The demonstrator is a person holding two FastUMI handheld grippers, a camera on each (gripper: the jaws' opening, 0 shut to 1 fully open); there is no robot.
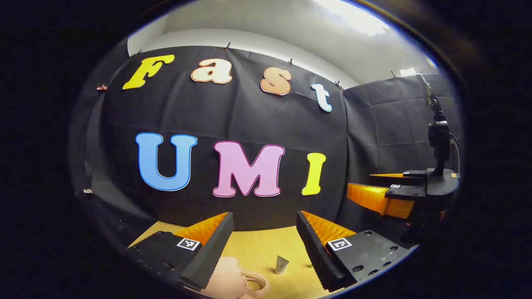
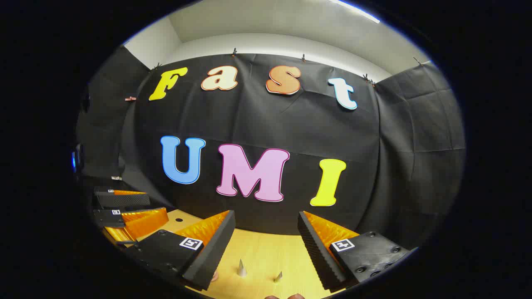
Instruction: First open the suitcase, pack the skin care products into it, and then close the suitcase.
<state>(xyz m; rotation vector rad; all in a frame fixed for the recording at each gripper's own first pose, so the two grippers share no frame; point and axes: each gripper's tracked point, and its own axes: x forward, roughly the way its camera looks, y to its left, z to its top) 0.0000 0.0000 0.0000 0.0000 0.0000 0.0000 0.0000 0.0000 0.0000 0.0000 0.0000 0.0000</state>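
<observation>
In the left gripper view my left gripper [image 1: 264, 243] is open over the yellow table [image 1: 257, 245], nothing between its fingers. Below its left finger lies a rounded pale pink item [image 1: 230, 277] with a ring-shaped opening; I cannot tell what it is. A small silver tapered tube [image 1: 282, 264] stands just beyond it. My right gripper [image 1: 360, 182] hovers open at the right, held higher. In the right gripper view my right gripper [image 2: 266, 245] is open and empty above two small silver cones [image 2: 241, 268] [image 2: 278, 277]. My left gripper [image 2: 156, 206] sits open at the left.
The black cloth wall [image 1: 249, 120] closes off the table's far side and turns a corner at the right. A black camera mount [image 1: 438, 141] rises from the right gripper. A dark hole [image 2: 179, 219] marks the tabletop [image 2: 257, 253].
</observation>
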